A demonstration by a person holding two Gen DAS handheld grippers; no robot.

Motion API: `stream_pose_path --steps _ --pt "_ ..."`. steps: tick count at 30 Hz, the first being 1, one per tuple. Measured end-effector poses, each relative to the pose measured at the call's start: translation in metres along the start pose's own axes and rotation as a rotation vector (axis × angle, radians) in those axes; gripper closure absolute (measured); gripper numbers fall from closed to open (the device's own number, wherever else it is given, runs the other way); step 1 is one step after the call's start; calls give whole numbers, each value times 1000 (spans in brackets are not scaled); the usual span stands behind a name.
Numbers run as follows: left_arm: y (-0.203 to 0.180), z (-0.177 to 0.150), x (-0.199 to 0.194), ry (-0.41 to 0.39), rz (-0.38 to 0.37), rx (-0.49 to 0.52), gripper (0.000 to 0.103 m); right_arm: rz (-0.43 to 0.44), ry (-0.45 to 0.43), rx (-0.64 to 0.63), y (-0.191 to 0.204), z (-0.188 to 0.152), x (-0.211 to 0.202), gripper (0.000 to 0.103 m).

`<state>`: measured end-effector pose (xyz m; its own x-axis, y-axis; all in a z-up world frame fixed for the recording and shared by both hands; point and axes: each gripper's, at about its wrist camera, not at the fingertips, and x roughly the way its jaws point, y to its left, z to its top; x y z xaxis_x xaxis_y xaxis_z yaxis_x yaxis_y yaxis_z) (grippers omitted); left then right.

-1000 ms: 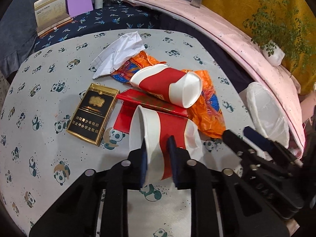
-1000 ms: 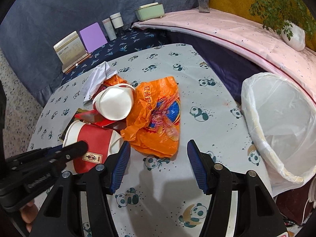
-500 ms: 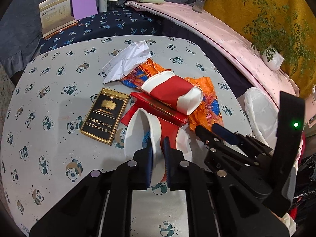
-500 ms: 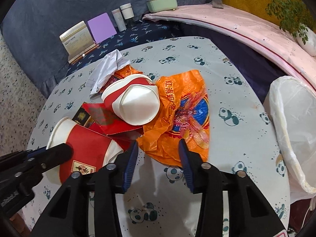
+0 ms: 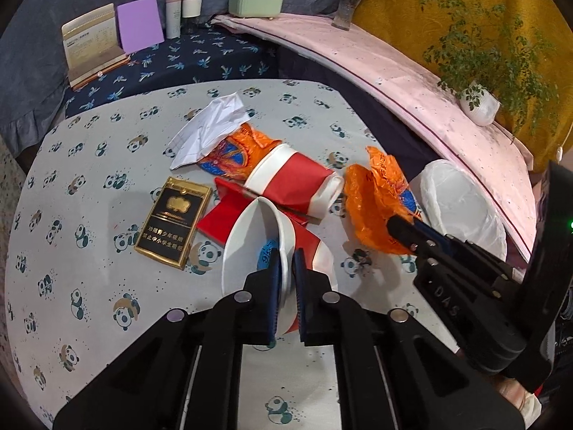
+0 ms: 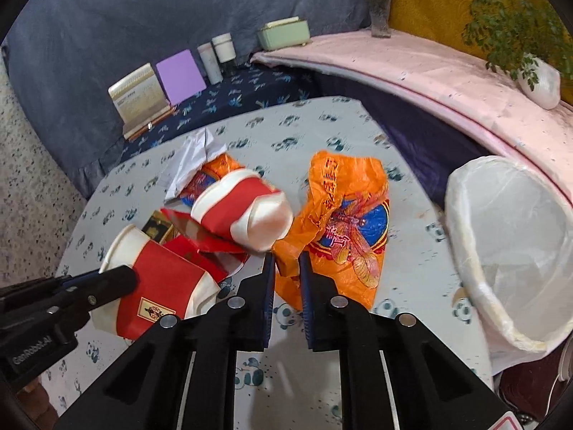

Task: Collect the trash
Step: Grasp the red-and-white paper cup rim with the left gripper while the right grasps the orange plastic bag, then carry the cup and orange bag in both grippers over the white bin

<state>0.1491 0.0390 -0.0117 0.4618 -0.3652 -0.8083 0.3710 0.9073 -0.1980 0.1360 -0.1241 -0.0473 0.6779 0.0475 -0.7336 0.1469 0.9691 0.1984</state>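
My left gripper (image 5: 284, 261) is shut on the rim of a red and white paper cup (image 5: 250, 243), which also shows in the right wrist view (image 6: 157, 283). My right gripper (image 6: 286, 265) is shut on the orange plastic bag (image 6: 343, 229) and lifts its near edge; the bag also shows in the left wrist view (image 5: 379, 200). A second red and white cup (image 5: 297, 182) lies on its side on a red paper (image 5: 222, 215). A black and gold cigarette box (image 5: 173, 222) and a crumpled white paper (image 5: 211, 129) lie on the panda tablecloth (image 5: 89, 179).
A white-lined trash bin (image 6: 508, 251) stands at the table's right edge. Behind the table are a calendar card (image 5: 93, 43), a purple card (image 5: 139, 28), two bottles (image 5: 184, 9), a green box (image 5: 256, 3), a vase and a potted plant (image 5: 480, 71).
Both grippers have shut: the left on the cup's rim, the right on the orange bag. The bag's near part has been pulled up and away from the cups.
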Motion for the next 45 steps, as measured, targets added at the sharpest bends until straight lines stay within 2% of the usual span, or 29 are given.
stream_pose_path --steps 9,18,30,39,41,43,45 --pt "-44 9 -15 -44 -37 71 96 -32 -115 50 -33 14 -53 91" --pt "-110 24 -11 -65 -93 170 96 -98 -201 115 -82 15 -97 91" --pt "-215 41 22 -29 -222 294 96 -208 -235 263 -168 -4 -131 91" --pt "-253 41 45 0 -253 322 96 -237 -232 320 -200 -15 -136 91" --pt "-256 42 48 -2 -240 317 86 -236 -231 326 -203 -16 -136 91" --pt "-256 42 49 -9 -229 322 68 -235 -229 330 -204 -16 -135 91" --pt "-254 42 49 -18 -221 322 67 -232 -226 331 -206 -16 -133 91"
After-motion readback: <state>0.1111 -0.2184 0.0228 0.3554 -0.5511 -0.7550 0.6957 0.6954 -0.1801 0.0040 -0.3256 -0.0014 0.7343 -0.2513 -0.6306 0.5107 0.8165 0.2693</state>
